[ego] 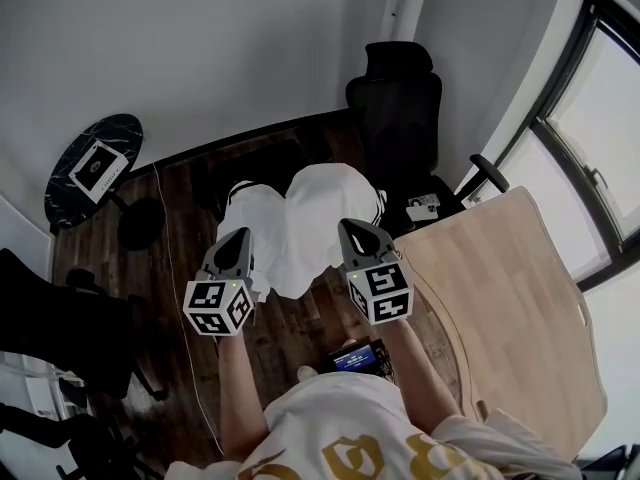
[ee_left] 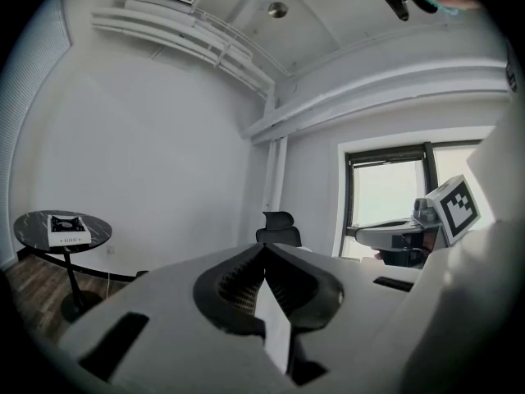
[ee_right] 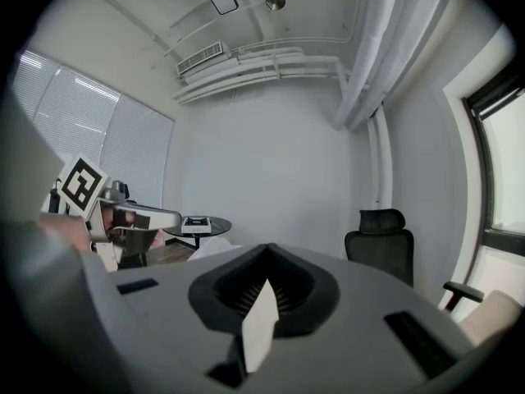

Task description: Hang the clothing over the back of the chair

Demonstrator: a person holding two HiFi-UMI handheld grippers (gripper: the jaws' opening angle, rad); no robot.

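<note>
A white garment (ego: 295, 223) with dark stripes at its edges hangs spread between my two grippers, above the dark wood floor. My left gripper (ego: 238, 240) is shut on its left upper edge, and my right gripper (ego: 352, 230) is shut on its right upper edge. In the left gripper view a strip of white cloth (ee_left: 275, 322) is pinched in the closed jaws of the left gripper (ee_left: 264, 249). The right gripper view shows the same: white cloth (ee_right: 258, 322) in the right gripper (ee_right: 267, 249). The black high-backed office chair (ego: 400, 118) stands just beyond the garment, its back facing me.
A light wooden table (ego: 510, 308) lies at the right, by the window. A small round black table (ego: 70, 183) with a white box (ego: 98, 168) stands at the far left. More dark chairs (ego: 50, 328) crowd the left edge. A thin cable (ego: 180, 298) runs over the floor.
</note>
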